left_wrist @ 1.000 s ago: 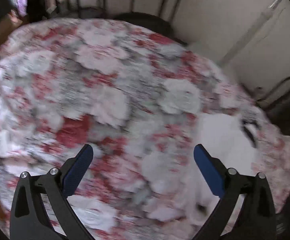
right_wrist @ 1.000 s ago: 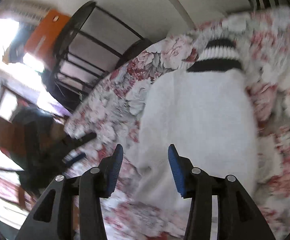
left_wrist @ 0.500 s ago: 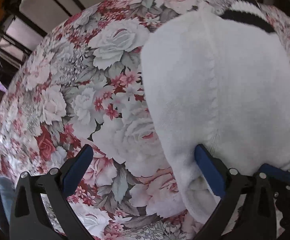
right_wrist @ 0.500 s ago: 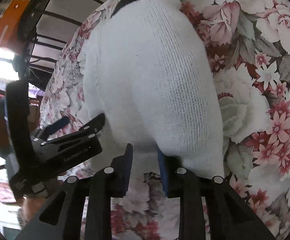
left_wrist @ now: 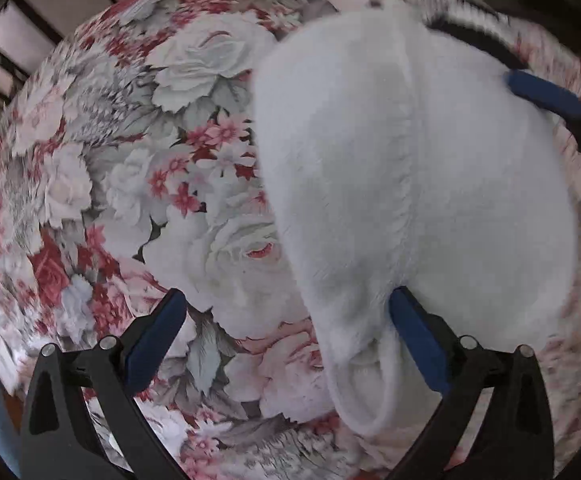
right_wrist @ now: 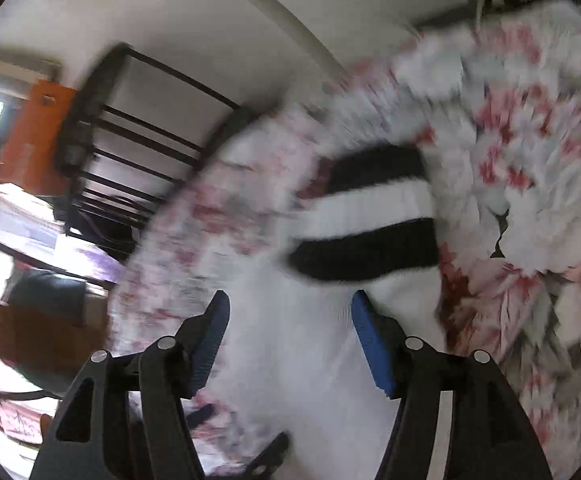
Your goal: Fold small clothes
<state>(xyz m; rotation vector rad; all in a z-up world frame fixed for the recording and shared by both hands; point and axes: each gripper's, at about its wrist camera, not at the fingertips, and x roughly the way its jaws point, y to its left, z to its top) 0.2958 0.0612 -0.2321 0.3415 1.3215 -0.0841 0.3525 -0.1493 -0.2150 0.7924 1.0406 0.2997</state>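
A white knitted sock [left_wrist: 430,200] with a black-and-white striped cuff [right_wrist: 374,220] lies on the floral cloth [left_wrist: 150,168]. My left gripper [left_wrist: 286,336] is open over the sock's near end, its right finger [left_wrist: 418,336] against the white fabric. My right gripper [right_wrist: 290,340] is open above the sock's middle, just short of the cuff. It also shows in the left wrist view [left_wrist: 546,96] at the sock's far right side.
The round table's edge [right_wrist: 194,184] curves behind the sock. A black metal rack [right_wrist: 130,140] and an orange box [right_wrist: 30,136] stand beyond it by a pale wall. The right wrist view is blurred.
My right gripper has let go of the sock's end, opened wide and moved up toward the cuff. My left gripper has stayed open near the sock's near end.
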